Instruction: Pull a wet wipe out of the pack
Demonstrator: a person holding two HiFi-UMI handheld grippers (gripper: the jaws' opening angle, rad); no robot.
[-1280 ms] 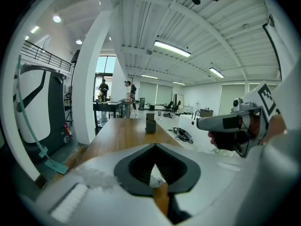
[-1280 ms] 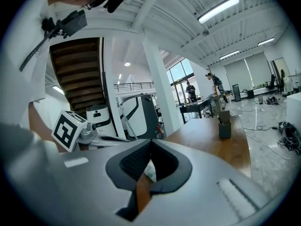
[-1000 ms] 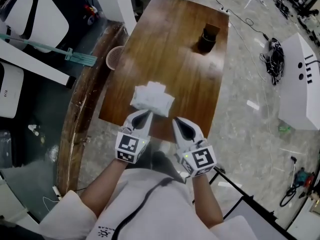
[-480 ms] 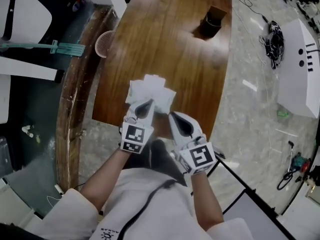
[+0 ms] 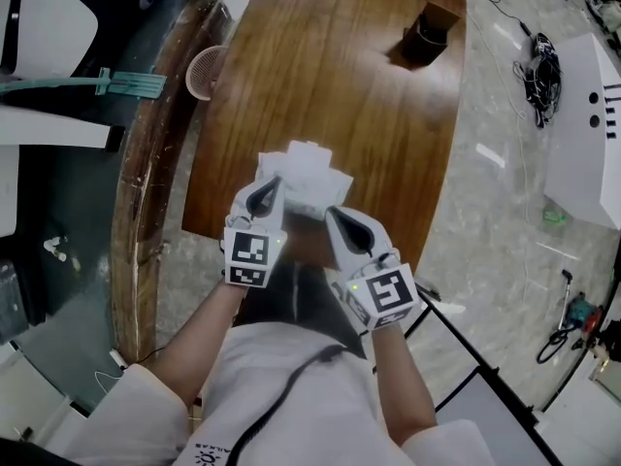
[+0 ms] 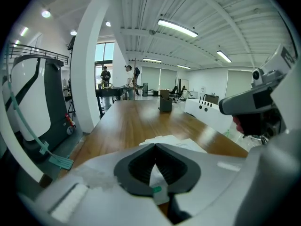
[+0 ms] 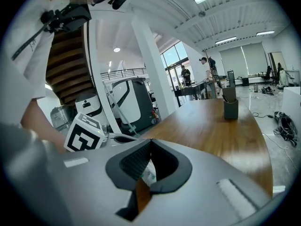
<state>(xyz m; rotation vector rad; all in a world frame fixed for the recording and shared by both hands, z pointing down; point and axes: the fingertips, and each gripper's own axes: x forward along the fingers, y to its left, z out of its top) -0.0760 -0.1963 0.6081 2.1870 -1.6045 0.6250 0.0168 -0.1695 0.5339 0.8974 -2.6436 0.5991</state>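
Observation:
A white wet-wipe pack (image 5: 309, 175) lies near the front edge of the brown wooden table (image 5: 340, 85). My left gripper (image 5: 276, 182) is shut, and its tip lies over the pack's near left part. Just short of the pack's near right corner is my right gripper (image 5: 331, 213), also shut. In the left gripper view the jaws (image 6: 155, 145) meet at their tip, and the pack (image 6: 183, 144) shows just beyond them. The right gripper view has the shut jaws (image 7: 151, 141) with a bit of white pack (image 7: 148, 171) in the gap behind them. Neither gripper holds anything I can see.
A dark pen holder (image 5: 428, 35) stands at the table's far end. A pink mesh basket (image 5: 203, 71) and a green-headed mop (image 5: 121, 84) lie to the left of the table. On the floor to the right are a white cabinet (image 5: 592, 115) and a cable bundle (image 5: 543, 66).
Both grippers moved forward toward the pack. The left one went from the table edge to over the pack's near left part. Both stayed shut.

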